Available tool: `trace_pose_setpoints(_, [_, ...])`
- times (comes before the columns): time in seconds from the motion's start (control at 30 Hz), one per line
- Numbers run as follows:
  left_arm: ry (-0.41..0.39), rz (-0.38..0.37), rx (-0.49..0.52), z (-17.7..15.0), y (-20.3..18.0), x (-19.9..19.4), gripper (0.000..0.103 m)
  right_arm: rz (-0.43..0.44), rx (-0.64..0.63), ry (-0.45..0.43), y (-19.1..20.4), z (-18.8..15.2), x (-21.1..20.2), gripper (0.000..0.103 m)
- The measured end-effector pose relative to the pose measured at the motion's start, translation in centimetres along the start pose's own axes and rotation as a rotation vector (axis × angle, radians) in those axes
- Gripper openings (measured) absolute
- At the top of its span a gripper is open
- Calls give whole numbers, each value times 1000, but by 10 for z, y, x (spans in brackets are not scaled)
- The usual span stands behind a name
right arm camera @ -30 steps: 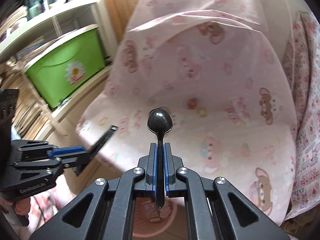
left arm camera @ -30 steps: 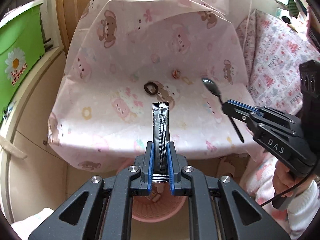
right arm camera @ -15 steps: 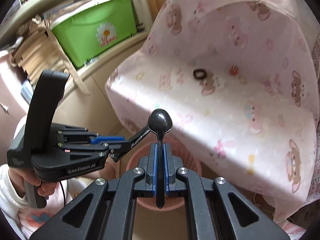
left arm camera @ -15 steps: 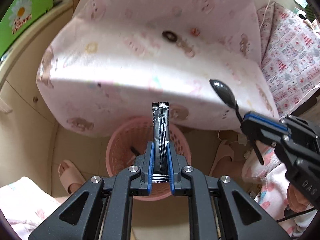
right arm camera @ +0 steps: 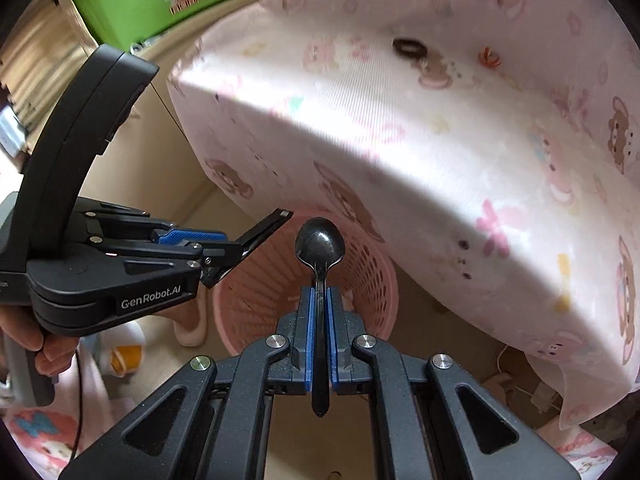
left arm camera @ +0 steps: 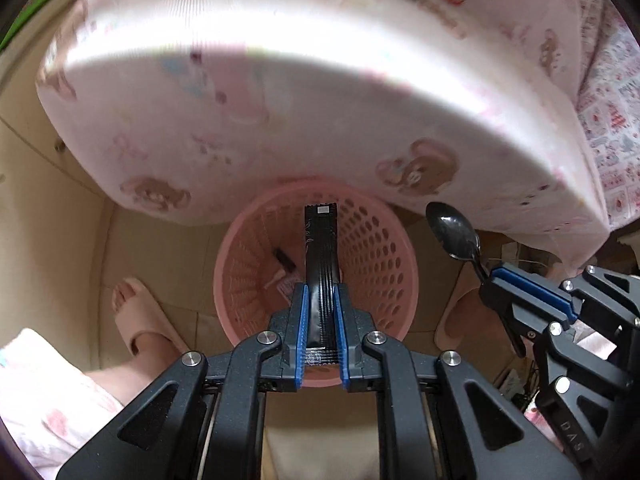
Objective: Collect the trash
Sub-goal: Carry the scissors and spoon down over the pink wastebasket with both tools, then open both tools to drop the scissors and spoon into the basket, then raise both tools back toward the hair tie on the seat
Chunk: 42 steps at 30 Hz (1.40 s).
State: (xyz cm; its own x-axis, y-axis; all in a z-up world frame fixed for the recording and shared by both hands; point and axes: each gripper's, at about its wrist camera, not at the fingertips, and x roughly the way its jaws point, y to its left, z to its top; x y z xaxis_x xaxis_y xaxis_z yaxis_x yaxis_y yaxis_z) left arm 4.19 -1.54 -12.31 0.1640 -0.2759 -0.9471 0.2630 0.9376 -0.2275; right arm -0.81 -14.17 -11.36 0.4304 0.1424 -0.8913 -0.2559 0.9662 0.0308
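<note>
Hanging over the pink basket (left arm camera: 248,280) by the bear-print cloth (left arm camera: 280,100): left gripper (left arm camera: 320,300) jaws pinching a black sachet (left arm camera: 320,248), right gripper (right arm camera: 319,300) pinching a black spoon (right arm camera: 320,242).

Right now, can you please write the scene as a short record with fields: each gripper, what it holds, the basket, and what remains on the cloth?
left gripper: jaws shut on black sachet, above the basket
right gripper: jaws shut on black spoon, near the basket rim
pink basket: on the floor, beside the covered table; some small trash inside
pink cloth: a dark ring and a small orange item lie on it
</note>
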Motion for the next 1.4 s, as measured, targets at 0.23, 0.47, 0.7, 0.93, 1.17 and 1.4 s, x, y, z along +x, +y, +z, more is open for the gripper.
trace_pose_setpoints(0.23, [90, 61, -35, -7, 13, 32, 12, -40, -18, 93, 3, -1, 40, 7])
trace_pose_setpoints(0.47, [171, 50, -86, -14, 22, 56, 1, -65, -64, 175, 9, -6, 74, 7])
trace_pose_setpoints(0.7, [187, 79, -82, -15, 19, 57, 1, -57, -47, 225, 6, -8, 89, 7])
trace_pose_setpoints(0.93, [155, 113, -105, -13, 25, 50, 18, -43, -12, 226, 4, -13, 89, 9])
trace_pose_setpoints(1.17, [85, 142, -98, -11, 27, 33, 46, -45, -1, 188, 4, -12, 76, 25])
trace_pose_setpoints(1.4, [-68, 222, -83, -4, 23, 1, 66, -34, 75, 43, -9, -6, 25, 56])
